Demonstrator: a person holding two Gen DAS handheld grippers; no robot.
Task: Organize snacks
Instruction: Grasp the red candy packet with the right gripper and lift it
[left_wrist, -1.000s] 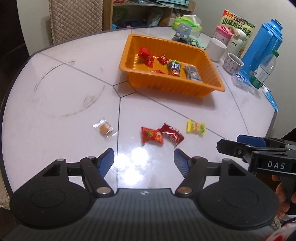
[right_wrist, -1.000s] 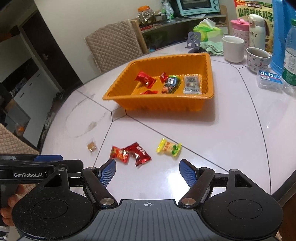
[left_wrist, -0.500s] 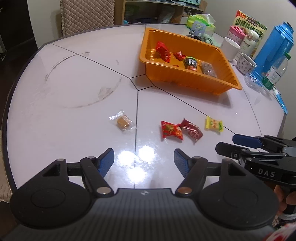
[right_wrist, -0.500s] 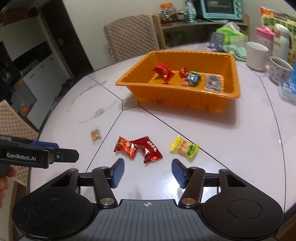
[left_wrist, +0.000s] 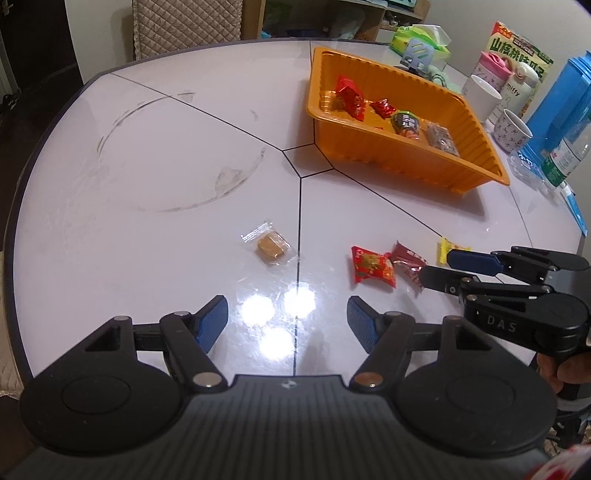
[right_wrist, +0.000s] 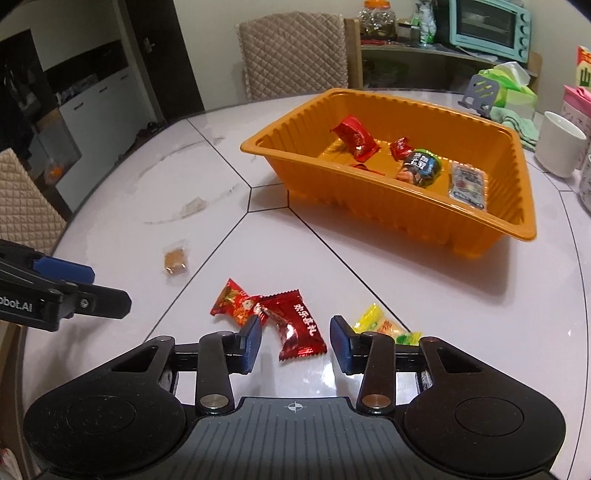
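Observation:
An orange tray (right_wrist: 491, 229) (left_wrist: 476, 177) holds several wrapped snacks. On the white table lie a clear-wrapped brown biscuit (left_wrist: 272, 248) (right_wrist: 175, 258), a bright red packet (left_wrist: 371, 266) (right_wrist: 232, 301), a dark red candy (right_wrist: 297, 326) (left_wrist: 408, 256) and a yellow candy (right_wrist: 384, 326) (left_wrist: 443, 249). My right gripper (right_wrist: 295, 345) is open, its jaws on either side of the dark red candy, low over the table. My left gripper (left_wrist: 288, 323) is open and empty, just short of the biscuit.
Mugs (right_wrist: 559, 144), a blue thermos (left_wrist: 557, 107), a water bottle (left_wrist: 567, 157), a snack bag (left_wrist: 524, 48) and tissues (left_wrist: 424, 38) stand at the table's far right. A quilted chair (right_wrist: 291, 55) stands behind the table.
My right gripper has moved forward and down and narrowed its opening, so the dark red candy now lies between its jaws. My left gripper has shifted left and closer to the biscuit.

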